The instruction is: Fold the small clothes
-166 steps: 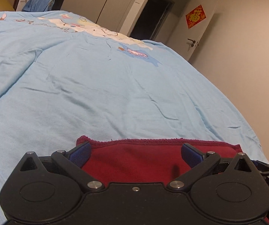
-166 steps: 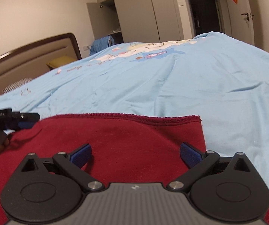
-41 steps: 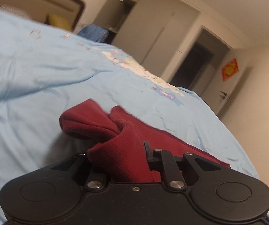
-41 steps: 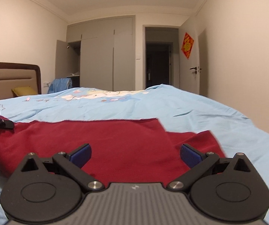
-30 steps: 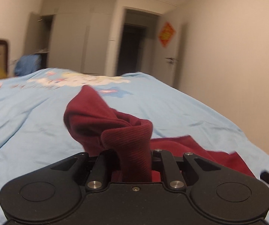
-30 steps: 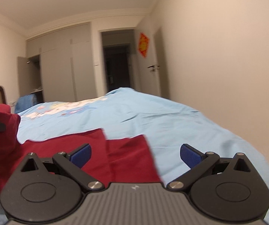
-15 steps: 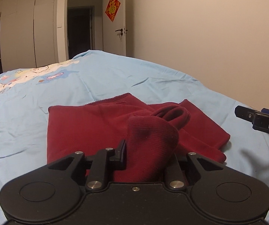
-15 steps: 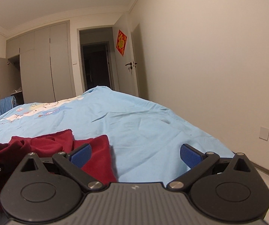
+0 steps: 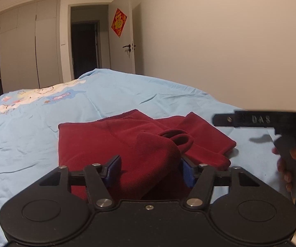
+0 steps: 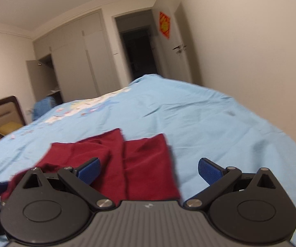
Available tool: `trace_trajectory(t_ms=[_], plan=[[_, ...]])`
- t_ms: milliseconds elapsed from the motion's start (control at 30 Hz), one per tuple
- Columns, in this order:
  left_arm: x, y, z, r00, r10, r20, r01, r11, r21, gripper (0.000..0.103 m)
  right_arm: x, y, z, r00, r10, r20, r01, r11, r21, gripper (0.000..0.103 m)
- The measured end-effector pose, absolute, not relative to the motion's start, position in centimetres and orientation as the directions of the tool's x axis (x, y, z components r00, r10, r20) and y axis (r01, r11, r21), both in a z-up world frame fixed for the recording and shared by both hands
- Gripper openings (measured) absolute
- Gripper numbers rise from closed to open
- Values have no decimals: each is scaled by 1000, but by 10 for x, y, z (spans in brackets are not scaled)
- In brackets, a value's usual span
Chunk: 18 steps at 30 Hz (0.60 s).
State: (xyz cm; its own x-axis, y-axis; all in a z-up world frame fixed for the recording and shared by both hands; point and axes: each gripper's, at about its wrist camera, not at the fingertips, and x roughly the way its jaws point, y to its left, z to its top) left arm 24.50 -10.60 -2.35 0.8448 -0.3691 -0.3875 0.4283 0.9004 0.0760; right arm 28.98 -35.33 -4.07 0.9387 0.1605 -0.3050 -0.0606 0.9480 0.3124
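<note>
A dark red garment (image 9: 98,142) lies folded on a light blue bedspread (image 9: 34,127), near its right edge.

The left gripper (image 9: 151,169) stands partly spread, a bunched fold of the garment rising between its blue pads (image 9: 114,169); whether they pinch it cannot be told. The left wrist view alone shows the right tool's black bar lettered "DAS" (image 9: 260,119) and a hand (image 9: 292,164) gripping it. The right gripper (image 10: 149,171) is spread wide and empty over the garment's near edge. Only its view shows the headboard (image 10: 1,111). Far off, a red door ornament (image 9: 119,22) carries a gold character.
</note>
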Motion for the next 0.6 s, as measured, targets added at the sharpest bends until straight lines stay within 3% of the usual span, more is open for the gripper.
trace_trajectory(t_ms=[133,300,500,600], plan=[[243,-110,-25,839,-379,-390,446,890,95,40,311,-350,-33,902,307,-303,-183,908,376,102],[241,-114,-29,852,-357,-382,427,897,116,20,330,-332,-29,879,348,-327,-235,911,339,84],[241,-114,-33,850,-354,-390,424,899,108,16,349,-313,-35,825,443,-351,-301,870,391,72],[242,-113,-33,847,-357,-394,424,900,98,16,362,-309,-43,800,454,-391,-275,858,433,57]])
